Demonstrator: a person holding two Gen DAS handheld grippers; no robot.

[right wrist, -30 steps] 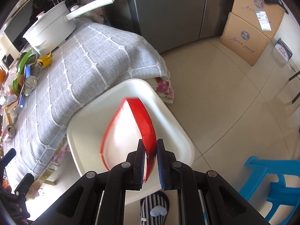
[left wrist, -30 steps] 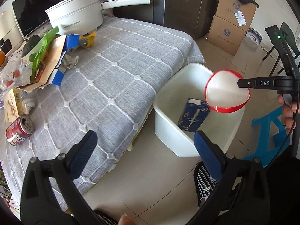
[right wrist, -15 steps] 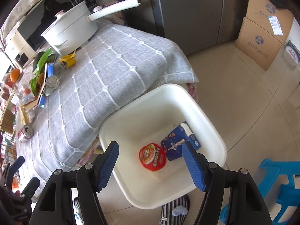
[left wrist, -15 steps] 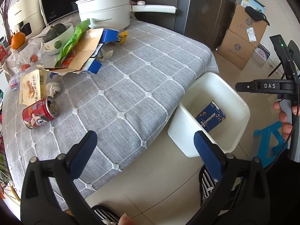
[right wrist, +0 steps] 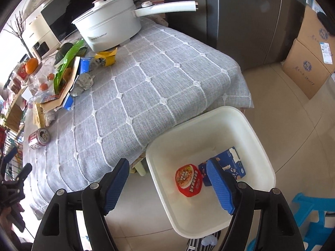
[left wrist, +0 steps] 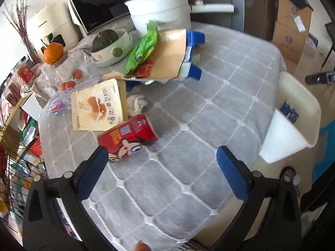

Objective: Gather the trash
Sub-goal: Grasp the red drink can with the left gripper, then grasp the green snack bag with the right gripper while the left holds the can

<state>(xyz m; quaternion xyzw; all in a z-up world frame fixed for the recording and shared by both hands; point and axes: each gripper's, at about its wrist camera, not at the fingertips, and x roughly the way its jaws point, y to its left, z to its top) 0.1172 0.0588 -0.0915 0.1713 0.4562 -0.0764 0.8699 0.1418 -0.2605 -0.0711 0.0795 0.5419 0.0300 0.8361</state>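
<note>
While right gripper [right wrist: 167, 179] opens empty, bowl [right wrist: 189, 179] in bin [right wrist: 259, 138].

Place: I was in a home kitchen.
Appliances: I saw a microwave [left wrist: 100, 6] and fridge [right wrist: 247, 21] behind the table's far edge.
Cookware: an electric pot [left wrist: 161, 10] stood there.
Floor: tiled.

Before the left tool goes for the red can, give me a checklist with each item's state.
1. Left tool open, nothing between its pads: ok.
2. Red can lying on its side, top side unobstructed: ok.
3. Can apart from the beige pouch: not ok, it rests against it.
4. Right tool empty, jaws opening: ok.
5. White bin has room beside the noodle bowl and blue carton: ok.
</note>
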